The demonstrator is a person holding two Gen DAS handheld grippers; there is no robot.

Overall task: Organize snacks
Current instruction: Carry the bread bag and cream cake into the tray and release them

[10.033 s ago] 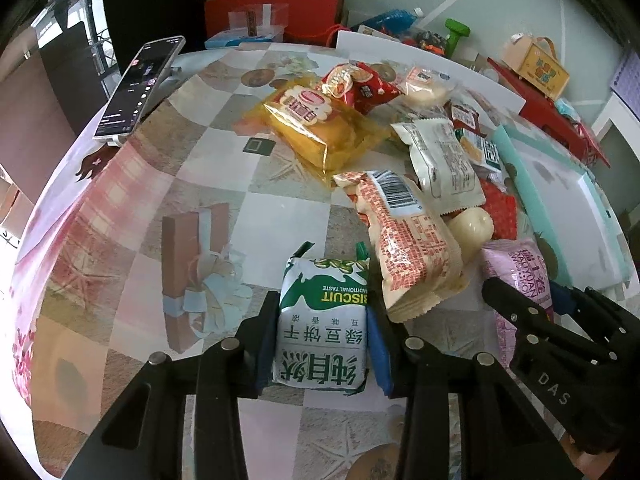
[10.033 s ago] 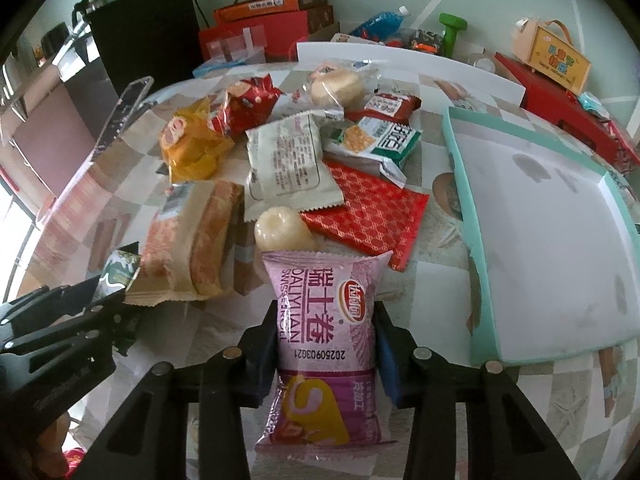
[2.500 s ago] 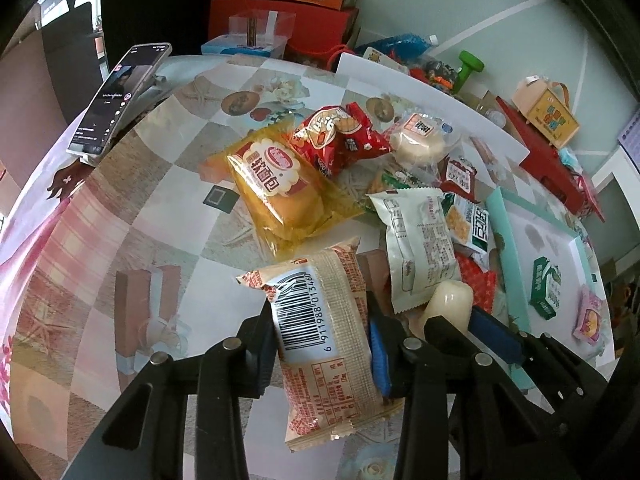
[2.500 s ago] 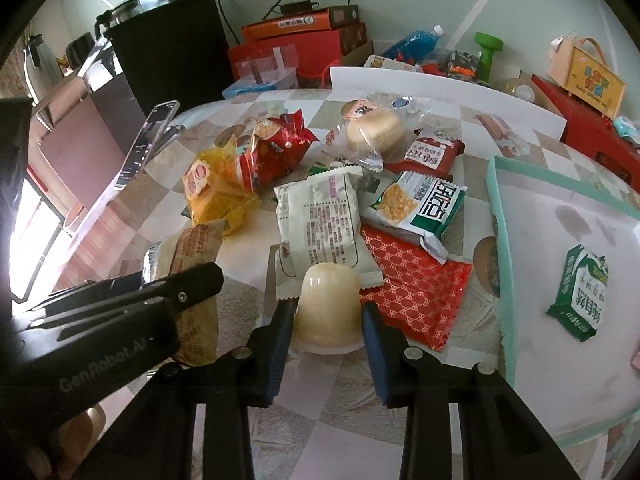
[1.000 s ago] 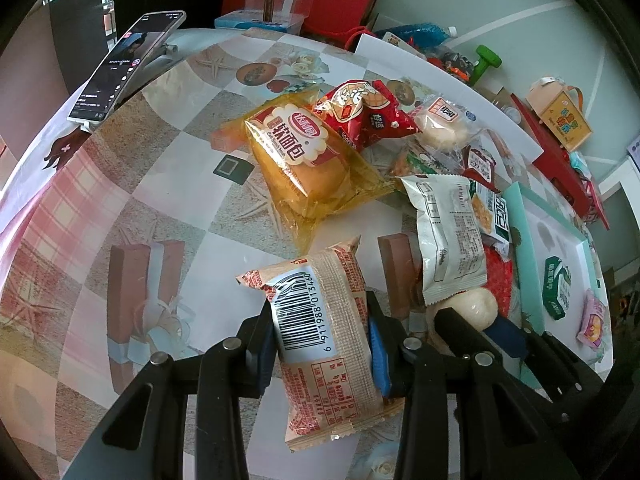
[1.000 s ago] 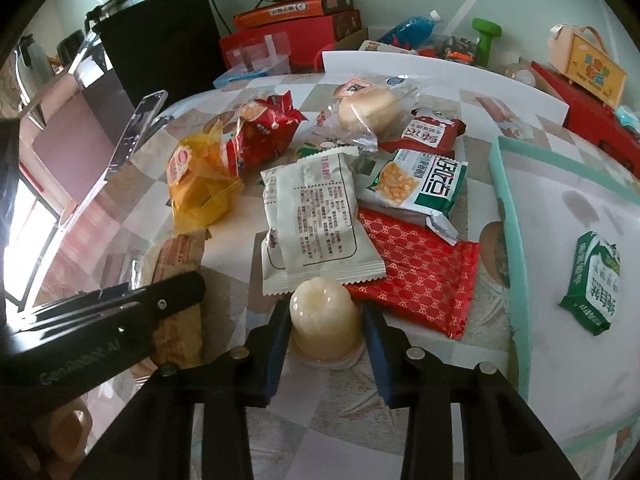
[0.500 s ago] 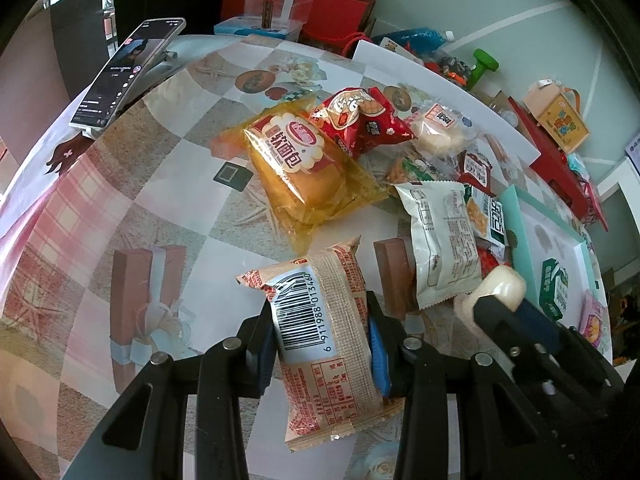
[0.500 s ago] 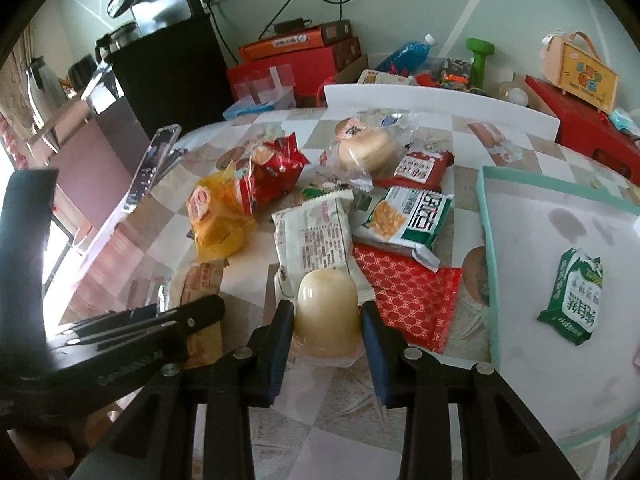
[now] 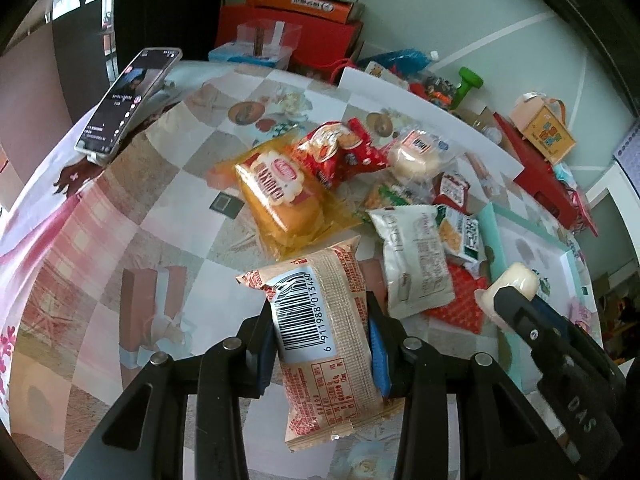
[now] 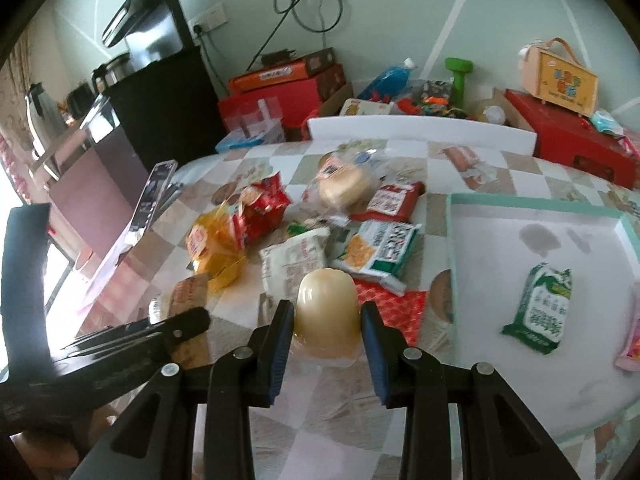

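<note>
Jelly cup, pale cream, clamped between the pads of the right hand-held gripper, held clear of the surface. Left hand-held gripper closed on a tan barcoded snack packet, likewise pinched at both sides. Teal-rimmed tray to the right holds a green biscuit packet and a pink packet at its edge. Loose snacks heaped mid-surface: yellow bread bag, red crisp bag, white packet. Phone propped at far left.
</note>
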